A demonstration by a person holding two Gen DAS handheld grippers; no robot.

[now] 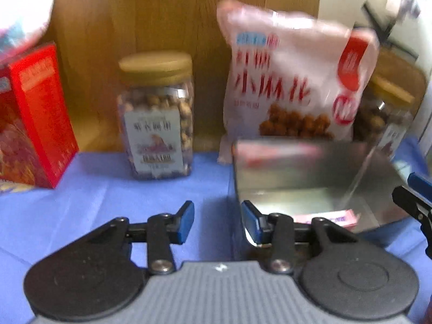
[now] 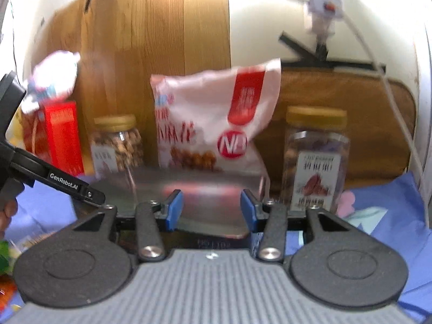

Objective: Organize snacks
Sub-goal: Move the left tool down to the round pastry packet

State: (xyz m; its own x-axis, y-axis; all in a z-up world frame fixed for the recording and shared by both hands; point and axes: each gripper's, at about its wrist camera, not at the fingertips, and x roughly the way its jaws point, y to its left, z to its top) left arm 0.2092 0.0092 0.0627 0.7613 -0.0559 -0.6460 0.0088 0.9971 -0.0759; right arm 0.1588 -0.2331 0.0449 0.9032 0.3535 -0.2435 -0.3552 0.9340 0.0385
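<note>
Both grippers are up close to a clear plastic bin [image 1: 310, 172] sitting on the blue cloth [image 1: 94, 189] that covers the table. Left gripper [image 1: 217, 222] has its blue pads apart w/ nothing between them; it sits at the bin's left wall, right pad just inside. Right gripper [image 2: 212, 206] is likewise apart and holding nothing, pointed at the bin's near side. Inside the bin, a pink flat box [image 1: 326, 217] lies on the bottom near the front; another pink shape shows through the far wall but it's too blurred to tell what it is. Behind the bin, along the cloth's back edge vs. the wood panel [image 1: 162, 13], a white-and-red snack bag [image 1: 291, 75] stands upright, leaning a bit. Left of it is a gold-lidded jar of nuts [image 1: 156, 116], then a red box [image 1: 35, 116] toward the back-left corner. Right of the bag stands a second gold-lidded jar [image 2: 316, 159], just beside the bin.
</note>
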